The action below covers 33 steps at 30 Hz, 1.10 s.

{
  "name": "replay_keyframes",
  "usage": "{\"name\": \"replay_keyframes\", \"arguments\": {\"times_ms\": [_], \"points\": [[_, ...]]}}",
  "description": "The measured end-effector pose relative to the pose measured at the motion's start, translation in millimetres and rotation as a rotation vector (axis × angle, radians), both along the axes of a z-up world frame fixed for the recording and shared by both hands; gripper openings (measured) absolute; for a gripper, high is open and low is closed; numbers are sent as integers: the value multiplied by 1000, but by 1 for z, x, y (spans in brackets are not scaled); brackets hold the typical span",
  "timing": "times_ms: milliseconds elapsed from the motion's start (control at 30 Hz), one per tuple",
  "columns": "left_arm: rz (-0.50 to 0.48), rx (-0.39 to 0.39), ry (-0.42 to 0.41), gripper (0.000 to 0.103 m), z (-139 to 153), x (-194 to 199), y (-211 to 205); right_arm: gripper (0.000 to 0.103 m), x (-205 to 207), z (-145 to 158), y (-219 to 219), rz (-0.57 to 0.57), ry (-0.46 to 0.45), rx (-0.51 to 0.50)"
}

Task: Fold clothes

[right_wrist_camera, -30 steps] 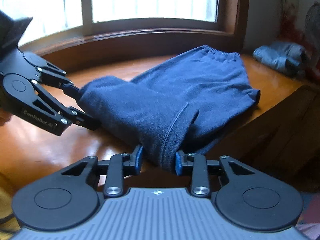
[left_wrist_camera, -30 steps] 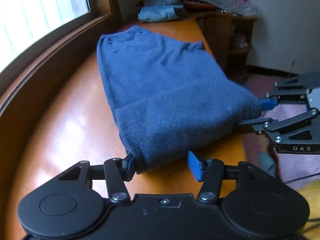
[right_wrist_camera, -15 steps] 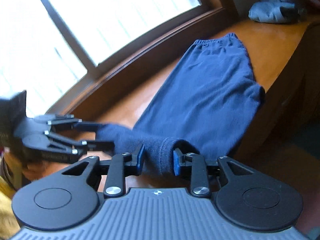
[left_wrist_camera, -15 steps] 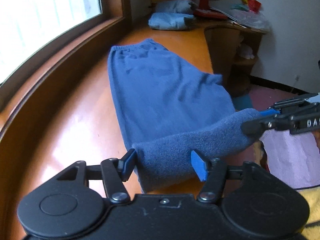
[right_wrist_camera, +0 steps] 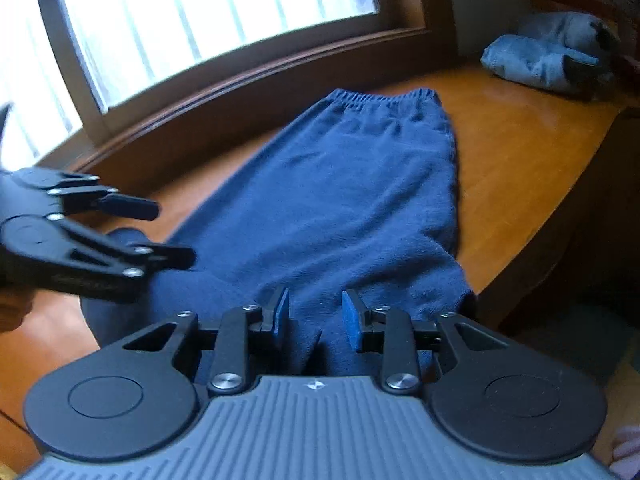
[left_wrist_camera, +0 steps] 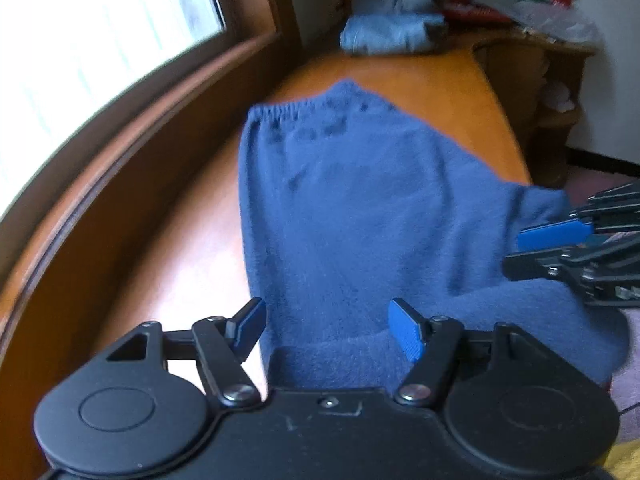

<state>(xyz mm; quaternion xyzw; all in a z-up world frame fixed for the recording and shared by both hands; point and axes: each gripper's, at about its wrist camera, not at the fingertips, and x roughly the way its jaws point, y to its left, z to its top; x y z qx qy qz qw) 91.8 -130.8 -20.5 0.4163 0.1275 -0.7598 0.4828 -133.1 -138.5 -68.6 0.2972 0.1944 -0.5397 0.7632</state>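
Note:
A dark blue garment (left_wrist_camera: 340,200) with an elastic waistband at its far end lies lengthwise on the orange wooden table (left_wrist_camera: 440,80). Its near end is doubled over toward the waistband. My left gripper (left_wrist_camera: 326,316) is at the near left corner. Its jaws are opening; cloth lies between the fingers, but the pads stand off it. From the right wrist view, the left gripper (right_wrist_camera: 174,234) shows spread fingers above the garment (right_wrist_camera: 340,200). My right gripper (right_wrist_camera: 315,300) is shut on a fold at the near right corner. The right gripper (left_wrist_camera: 514,254) also shows in the left wrist view.
Folded light-blue clothes (left_wrist_camera: 388,32) (right_wrist_camera: 548,60) sit at the table's far end. A window (right_wrist_camera: 200,20) with a dark wooden sill runs along one long side. The table edge (right_wrist_camera: 560,216) drops off on the other side, with a wooden shelf (left_wrist_camera: 552,80) beyond.
Both grippers have carried the garment's near end toward the waistband, which now looks much closer. The left fingers have spread wider. The right fingers keep the same gap on the cloth.

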Motion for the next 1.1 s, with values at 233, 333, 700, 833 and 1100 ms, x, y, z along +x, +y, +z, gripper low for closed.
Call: {"name": "replay_keyframes", "arguments": {"times_ms": [233,333,700,833,1100], "points": [[108,64,16,77,-18,0,-23,33,-21,7,-3,86,-46,-11],[150,100,24,75,-6,4,-24,44,-30,23,-1,180,-117,-11],[140,151,-10,76,36,6,41,46,-17,24,7,413,-92,33],[167,158,-10,92,17,6,33,52,-9,6,3,335,-89,87],[178,150,111,100,13,32,37,56,2,9,23,154,-52,17]]}}
